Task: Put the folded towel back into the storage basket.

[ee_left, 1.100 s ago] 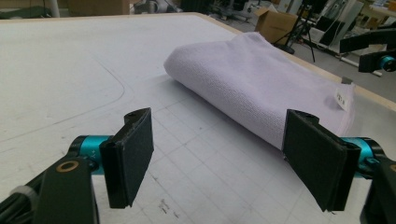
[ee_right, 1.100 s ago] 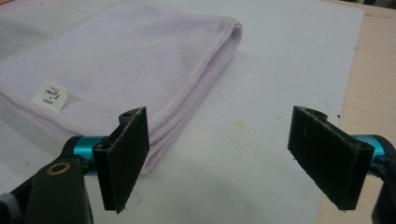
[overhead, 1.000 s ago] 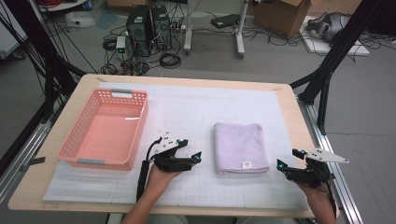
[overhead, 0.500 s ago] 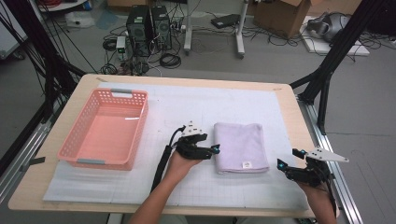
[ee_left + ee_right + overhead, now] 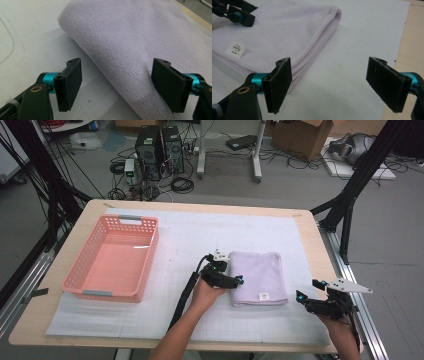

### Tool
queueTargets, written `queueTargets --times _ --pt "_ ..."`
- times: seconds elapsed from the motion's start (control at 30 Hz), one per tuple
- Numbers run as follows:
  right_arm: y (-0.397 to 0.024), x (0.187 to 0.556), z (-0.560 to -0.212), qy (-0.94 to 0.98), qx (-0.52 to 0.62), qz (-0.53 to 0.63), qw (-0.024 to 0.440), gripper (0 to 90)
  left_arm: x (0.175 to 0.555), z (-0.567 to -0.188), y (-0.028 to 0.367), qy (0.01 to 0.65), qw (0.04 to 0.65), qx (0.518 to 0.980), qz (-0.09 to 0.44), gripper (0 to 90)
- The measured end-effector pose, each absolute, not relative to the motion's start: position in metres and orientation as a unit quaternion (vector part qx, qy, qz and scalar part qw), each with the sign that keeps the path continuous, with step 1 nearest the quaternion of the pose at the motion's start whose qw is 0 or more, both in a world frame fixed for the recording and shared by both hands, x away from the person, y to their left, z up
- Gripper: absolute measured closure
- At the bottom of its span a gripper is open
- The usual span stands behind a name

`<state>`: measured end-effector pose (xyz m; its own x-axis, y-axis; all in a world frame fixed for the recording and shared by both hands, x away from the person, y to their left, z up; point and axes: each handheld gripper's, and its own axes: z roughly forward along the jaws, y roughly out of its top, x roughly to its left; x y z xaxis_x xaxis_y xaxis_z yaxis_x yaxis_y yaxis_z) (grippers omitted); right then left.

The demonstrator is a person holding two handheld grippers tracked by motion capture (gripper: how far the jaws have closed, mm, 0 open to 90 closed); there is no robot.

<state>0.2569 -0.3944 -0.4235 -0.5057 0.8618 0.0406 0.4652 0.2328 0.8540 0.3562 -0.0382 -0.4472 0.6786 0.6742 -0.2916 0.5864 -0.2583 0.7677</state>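
While the left gripper [image 5: 239, 280] straddles the folded towel's [image 5: 257, 276] near edge on the worktop [image 5: 300, 227], jaws apart, the right gripper [image 5: 299, 296] waits apart beside it; a shallow pinch could catch only the top layer, unfolding it.

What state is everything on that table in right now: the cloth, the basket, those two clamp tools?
Towel: folded, lying flat on the mat, label up.
Basket: upright, nothing in it.
Left gripper: jaws open, at the towel's folded edge, not pressing it.
Right gripper: jaws open, holding nothing, apart from the towel.
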Motion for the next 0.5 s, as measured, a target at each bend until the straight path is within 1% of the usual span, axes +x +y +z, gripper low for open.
queueTargets --times 0.13,0.2,0.3,0.47,0.5 --pt "-0.3933 0.2565 -0.4233 0.751 0.442 0.435 0.227 19.8 0.3552 -0.4496 -0.0425 0.392 0.466 0.793 0.022 36.7" --pt "-0.3932 0.2567 -0.4234 0.752 0.441 0.435 0.227 19.8 0.3557 -0.4512 -0.0438 0.393 0.467 0.792 0.012 39.0" --pt "-0.3923 0.2566 -0.4234 0.751 0.442 0.436 0.226 19.8 0.3564 -0.4527 -0.0443 0.391 0.471 0.791 0.001 45.5" --pt "-0.3913 0.2574 -0.4237 0.753 0.439 0.435 0.224 19.8 0.3566 -0.4538 -0.044 0.383 0.486 0.786 -0.01 66.8" --pt "-0.3912 0.2575 -0.4237 0.753 0.439 0.435 0.225 19.9 0.3562 -0.4533 -0.0438 0.382 0.487 0.785 -0.01 69.2"
